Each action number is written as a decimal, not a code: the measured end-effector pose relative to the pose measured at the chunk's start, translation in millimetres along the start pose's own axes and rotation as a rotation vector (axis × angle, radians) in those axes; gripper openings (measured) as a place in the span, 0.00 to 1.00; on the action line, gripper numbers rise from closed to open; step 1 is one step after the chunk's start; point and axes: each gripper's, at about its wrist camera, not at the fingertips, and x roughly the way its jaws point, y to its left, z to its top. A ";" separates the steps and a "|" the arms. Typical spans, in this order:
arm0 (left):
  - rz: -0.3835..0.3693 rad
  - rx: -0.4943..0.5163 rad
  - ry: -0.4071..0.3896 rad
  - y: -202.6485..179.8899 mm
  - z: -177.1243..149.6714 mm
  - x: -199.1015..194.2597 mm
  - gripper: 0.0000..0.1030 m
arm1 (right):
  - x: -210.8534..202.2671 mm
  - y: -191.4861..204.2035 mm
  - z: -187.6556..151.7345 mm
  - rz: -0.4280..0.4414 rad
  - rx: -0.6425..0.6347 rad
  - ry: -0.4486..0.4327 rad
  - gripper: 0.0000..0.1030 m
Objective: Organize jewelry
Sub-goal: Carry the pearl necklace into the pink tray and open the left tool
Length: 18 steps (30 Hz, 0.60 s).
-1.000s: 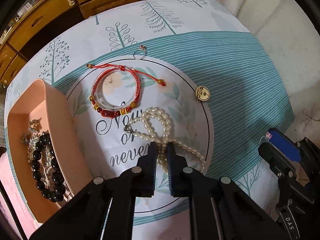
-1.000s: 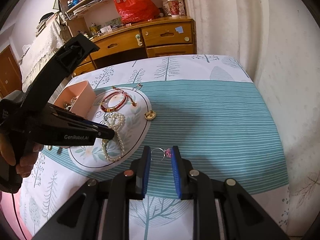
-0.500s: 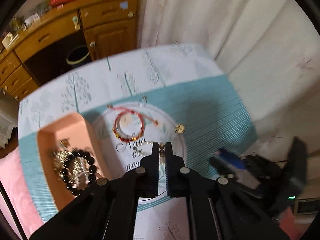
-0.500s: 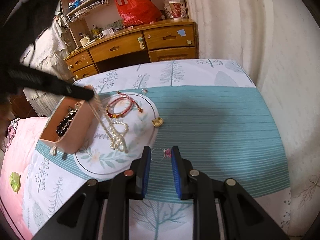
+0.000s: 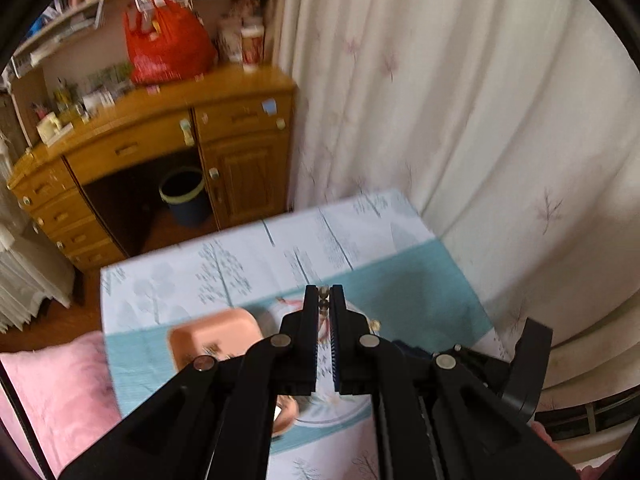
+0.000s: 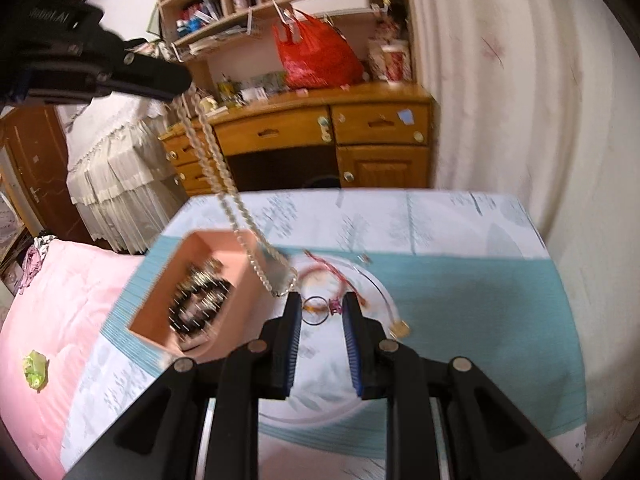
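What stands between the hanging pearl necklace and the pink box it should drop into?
Nothing visible. The pearl necklace dangles from the left gripper, its lower loop beside the pink box near the right wall. The box is open-topped, already holding dark beads.

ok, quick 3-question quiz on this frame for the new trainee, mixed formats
1. True or false: the pearl necklace lies flat on the table.
2. Which gripper grips the ring with the pink stone? A) left gripper B) right gripper C) neither
3. Fill in: the pearl strand's lowest loop hangs beside the pink ____ that holds the black bead bracelet.

Key
1. False: it hangs from the left gripper, raised high.
2. B: the ring sits between its fingertips.
3. Box.
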 end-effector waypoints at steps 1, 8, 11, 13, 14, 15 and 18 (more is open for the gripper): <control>0.002 0.006 -0.015 3.0 1.8 -6.7 0.03 | -1.2 6.2 4.2 0.007 -0.003 -0.012 0.20; 0.011 0.003 -0.023 33.5 -6.8 -23.0 0.03 | -0.9 48.5 19.8 0.064 -0.001 -0.054 0.20; 0.017 -0.025 0.012 51.4 -22.0 -11.6 0.03 | 7.9 66.0 16.6 0.097 0.003 -0.047 0.20; 0.011 -0.056 0.050 66.1 -35.3 2.6 0.03 | 17.2 76.7 10.8 0.126 0.019 -0.025 0.20; 0.010 -0.063 0.062 70.8 -40.9 9.0 0.03 | 21.6 81.5 7.2 0.135 0.029 -0.015 0.20; 0.011 -0.071 0.080 77.8 -49.1 18.1 0.03 | 26.8 85.8 3.4 0.142 0.038 -0.003 0.20; 0.021 -0.080 0.134 90.3 -67.2 40.5 0.03 | 44.5 98.4 -10.1 0.177 0.063 0.053 0.20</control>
